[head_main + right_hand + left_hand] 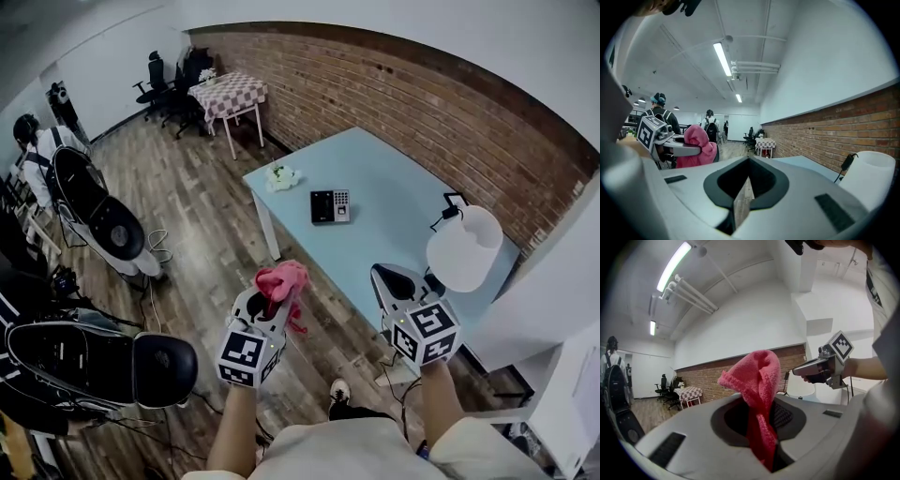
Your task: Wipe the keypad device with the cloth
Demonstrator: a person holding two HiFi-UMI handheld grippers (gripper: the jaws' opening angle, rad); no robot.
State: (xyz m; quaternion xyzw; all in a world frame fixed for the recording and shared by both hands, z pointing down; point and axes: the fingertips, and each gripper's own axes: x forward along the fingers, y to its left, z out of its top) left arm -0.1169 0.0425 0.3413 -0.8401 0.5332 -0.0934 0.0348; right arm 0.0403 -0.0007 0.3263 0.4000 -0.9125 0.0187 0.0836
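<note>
Pink fluffy cloth (281, 281) clamped in left gripper (270, 298), right gripper (384, 275) closed on nothing; wiping looks unstarted, next reach black keypad device (330, 205) mid-frame

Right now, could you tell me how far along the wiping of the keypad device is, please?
Done: the pink cloth is picked up, clamped in the left tool. In hand: both tools are held in the air, well short of the device; the right tool is shut and empty. Left: the keypad device lies untouched on the blue table, so all the wiping remains.
</note>
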